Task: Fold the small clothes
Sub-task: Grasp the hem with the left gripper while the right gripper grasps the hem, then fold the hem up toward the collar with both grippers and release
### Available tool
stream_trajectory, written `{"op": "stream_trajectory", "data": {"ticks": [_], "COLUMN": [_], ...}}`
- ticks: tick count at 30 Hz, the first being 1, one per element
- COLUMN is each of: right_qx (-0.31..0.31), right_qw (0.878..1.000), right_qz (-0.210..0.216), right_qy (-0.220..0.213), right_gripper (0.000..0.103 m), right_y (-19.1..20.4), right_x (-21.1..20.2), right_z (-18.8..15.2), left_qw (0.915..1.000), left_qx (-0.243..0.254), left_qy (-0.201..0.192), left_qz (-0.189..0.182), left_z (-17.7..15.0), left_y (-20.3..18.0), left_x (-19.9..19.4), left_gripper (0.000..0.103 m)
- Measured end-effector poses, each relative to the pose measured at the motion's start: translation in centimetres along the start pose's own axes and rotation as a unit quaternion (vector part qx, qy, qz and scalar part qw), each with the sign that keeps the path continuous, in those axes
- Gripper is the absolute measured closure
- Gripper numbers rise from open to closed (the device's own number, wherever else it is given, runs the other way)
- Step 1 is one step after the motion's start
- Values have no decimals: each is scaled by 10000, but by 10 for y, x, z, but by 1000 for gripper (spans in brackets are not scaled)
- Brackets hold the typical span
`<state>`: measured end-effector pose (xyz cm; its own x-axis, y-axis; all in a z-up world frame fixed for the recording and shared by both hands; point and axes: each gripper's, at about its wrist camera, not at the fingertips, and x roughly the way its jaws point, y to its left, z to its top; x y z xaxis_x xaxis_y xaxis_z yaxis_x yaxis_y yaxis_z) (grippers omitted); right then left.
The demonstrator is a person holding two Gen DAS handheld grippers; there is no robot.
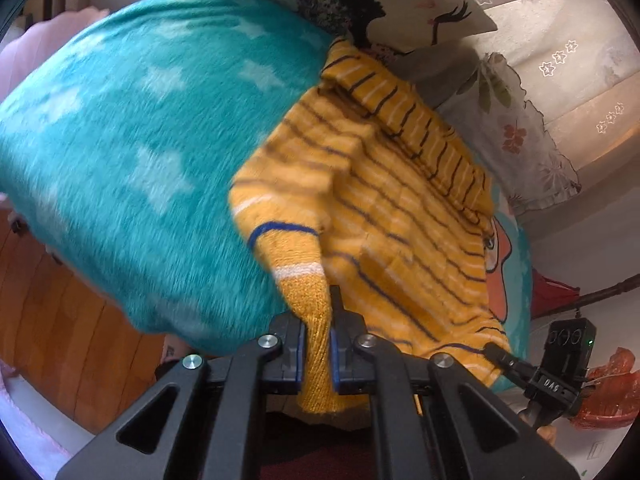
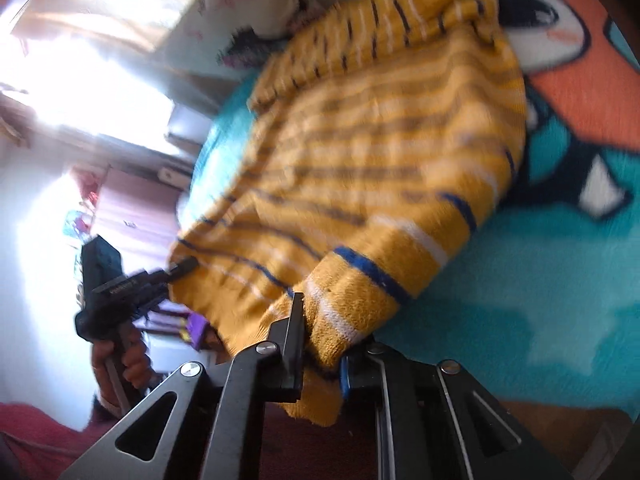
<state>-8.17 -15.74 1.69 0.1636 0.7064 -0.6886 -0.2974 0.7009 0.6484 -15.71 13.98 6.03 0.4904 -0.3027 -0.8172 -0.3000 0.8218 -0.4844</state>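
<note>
A small yellow knitted sweater (image 1: 384, 200) with dark blue and white stripes lies partly lifted over a teal fleece blanket (image 1: 140, 152). My left gripper (image 1: 318, 336) is shut on a ribbed yellow cuff of the sweater. My right gripper (image 2: 320, 344) is shut on another striped cuff or hem of the same sweater (image 2: 380, 152). The right gripper also shows in the left wrist view (image 1: 496, 350), pinching the sweater's lower edge. The left gripper shows in the right wrist view (image 2: 184, 266), at the sweater's left edge. Both views are blurred.
The teal blanket (image 2: 520, 280) has white stars and a cartoon face with orange parts. Printed pillows (image 1: 400, 4) lie behind the sweater. A wooden bed edge (image 1: 60, 320) runs at lower left. A bright window (image 2: 80, 80) glares.
</note>
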Motion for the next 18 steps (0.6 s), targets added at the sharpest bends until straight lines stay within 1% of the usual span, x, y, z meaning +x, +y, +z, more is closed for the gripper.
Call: {"op": "stream_trajectory", "data": {"ticks": [2, 4, 5, 6, 8, 9, 10, 11, 12, 13, 14, 16, 18], "right_qx": [-12, 91, 211, 285, 353, 306, 218, 112, 15, -113, -242, -421, -719], "right_qw": [9995, 9975, 9960, 9949, 9920, 9919, 9926, 9929, 9920, 9900, 9884, 9849, 9802], "right_qz": [-186, -491, -686, -853, -1162, -1183, -1132, -1116, -1197, -1331, -1413, -1609, -1799], "right_qy": [-251, -493, -531, -462, -344, -354, -384, -397, -412, -459, -491, -472, -399], "right_gripper": [90, 90, 87, 85, 84, 83, 80, 73, 68, 58, 57, 57, 53], "right_y": [-4, -14, -24, -31, -39, -39, -36, -34, -32, -31, -29, -27, -24], "right_x": [-5, -3, 3, 10, 18, 16, 12, 6, 2, -4, -8, -14, -19], "right_z": [21, 46, 61, 70, 81, 84, 84, 83, 81, 80, 79, 77, 75], "left_qw": [9998, 9988, 9984, 9983, 9972, 9963, 9947, 9920, 9898, 9869, 9854, 9852, 9866], "left_qx": [184, 371, 396, 402, 476, 541, 653, 789, 873, 977, 1063, 1120, 1101], "left_qy": [-74, -214, -249, -255, -353, -456, -621, -833, -973, -1102, -1107, -1000, -856], "left_qz": [73, 251, 312, 349, 451, 483, 502, 529, 573, 659, 742, 824, 853], "left_z": [22, 51, 63, 70, 87, 89, 91, 92, 92, 92, 93, 96, 99], "left_y": [-12, -26, -31, -32, -41, -43, -46, -47, -47, -45, -42, -32, -24], "left_x": [8, 24, 32, 36, 40, 35, 27, 17, 10, 3, 1, 1, 5], "left_gripper": [94, 90, 86, 79, 71, 61, 52, 33, 25, 25, 25, 25, 25]}}
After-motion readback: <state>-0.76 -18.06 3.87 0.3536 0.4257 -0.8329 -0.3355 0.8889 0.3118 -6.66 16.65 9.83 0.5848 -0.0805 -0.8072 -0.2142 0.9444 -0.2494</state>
